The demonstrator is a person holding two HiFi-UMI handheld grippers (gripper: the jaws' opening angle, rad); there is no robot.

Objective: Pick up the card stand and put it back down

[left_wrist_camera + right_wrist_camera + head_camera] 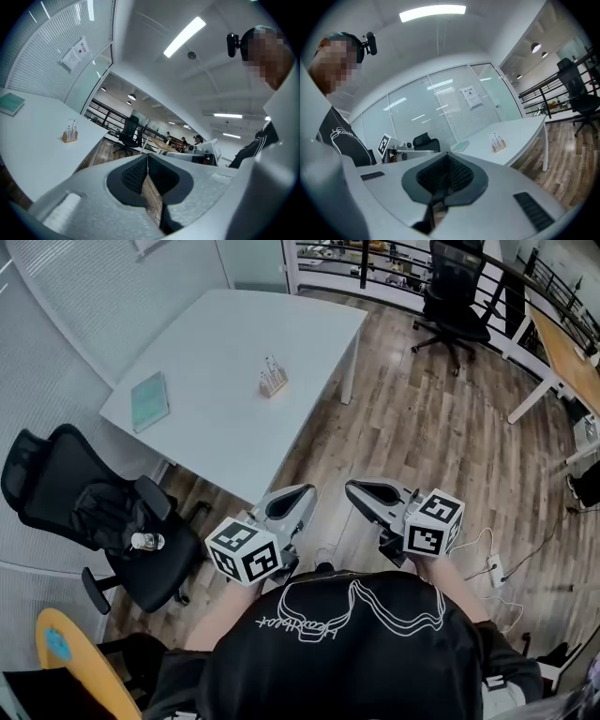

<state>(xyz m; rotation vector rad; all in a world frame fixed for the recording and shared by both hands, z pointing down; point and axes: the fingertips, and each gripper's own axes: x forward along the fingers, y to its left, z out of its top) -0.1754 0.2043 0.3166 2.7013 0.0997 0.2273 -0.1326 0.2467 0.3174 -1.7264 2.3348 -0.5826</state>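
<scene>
The card stand [273,380] is a small wooden block with white cards upright in it, standing on the white table [216,418] right of its middle. It also shows small in the left gripper view [70,133] and in the right gripper view [498,142]. Both grippers hang close to the person's chest, well short of the table. My left gripper [298,497] is shut with nothing in it, its pads pressed together [146,174]. My right gripper [358,489] is likewise shut and empty [446,174].
A teal notebook [149,400] lies near the table's left edge. A black office chair [103,512] stands at the table's near left corner. Another black chair [454,298] stands far right on the wooden floor. A power strip and cables [494,570] lie on the floor at right.
</scene>
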